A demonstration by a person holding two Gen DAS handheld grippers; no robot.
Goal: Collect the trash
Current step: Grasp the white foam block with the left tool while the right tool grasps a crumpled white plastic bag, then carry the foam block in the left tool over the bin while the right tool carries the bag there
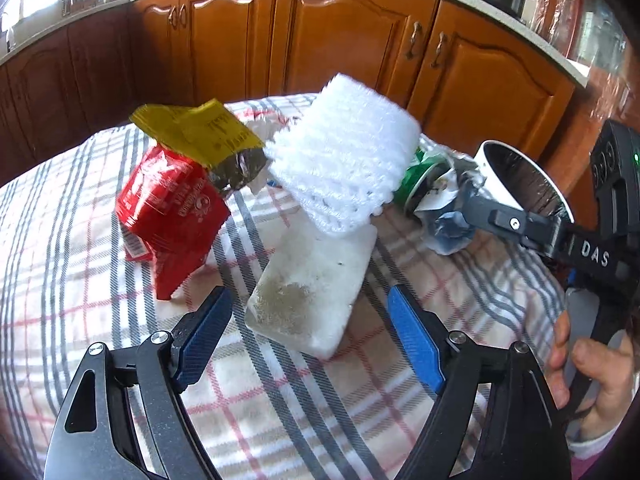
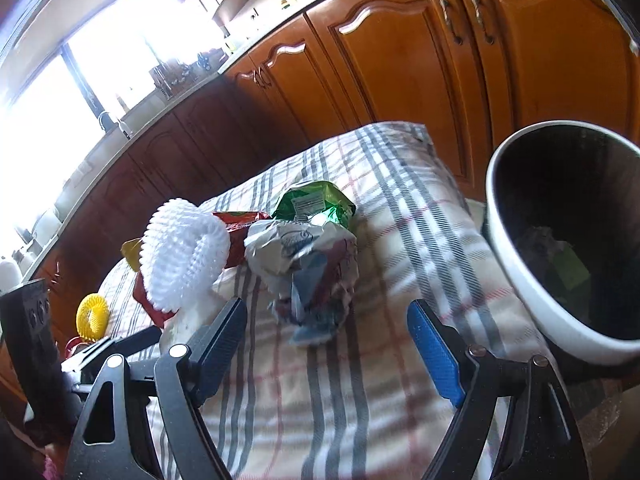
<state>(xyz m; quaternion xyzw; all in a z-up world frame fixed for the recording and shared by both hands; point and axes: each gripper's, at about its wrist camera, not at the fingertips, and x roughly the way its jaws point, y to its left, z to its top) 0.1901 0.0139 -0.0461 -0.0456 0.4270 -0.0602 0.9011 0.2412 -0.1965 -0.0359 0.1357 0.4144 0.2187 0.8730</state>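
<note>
On the checked cloth [image 1: 100, 320] lies a white foam block [image 1: 316, 280] with a dirty patch. A white knitted scrubber [image 1: 344, 152] leans on its far end. My left gripper [image 1: 310, 300] is open, its blue pads on either side of the block's near end without touching it. Left of it lie a red wrapper [image 1: 172, 208] and a yellow wrapper [image 1: 196, 132]. My right gripper [image 2: 326, 310] is open just in front of a crumpled grey-blue paper wad [image 2: 304, 264], with a green foil wrapper [image 2: 316, 204] behind it. One of its fingers [image 1: 512, 222] reaches toward that wad.
A white round container [image 2: 516, 264] with a dark inside stands at the right edge and holds some scraps. A yellow ring scrubber [image 2: 92, 316] lies at the far left. Wooden cupboards [image 1: 344, 32] run behind the table. A hand [image 1: 592, 380] holds the right gripper's handle.
</note>
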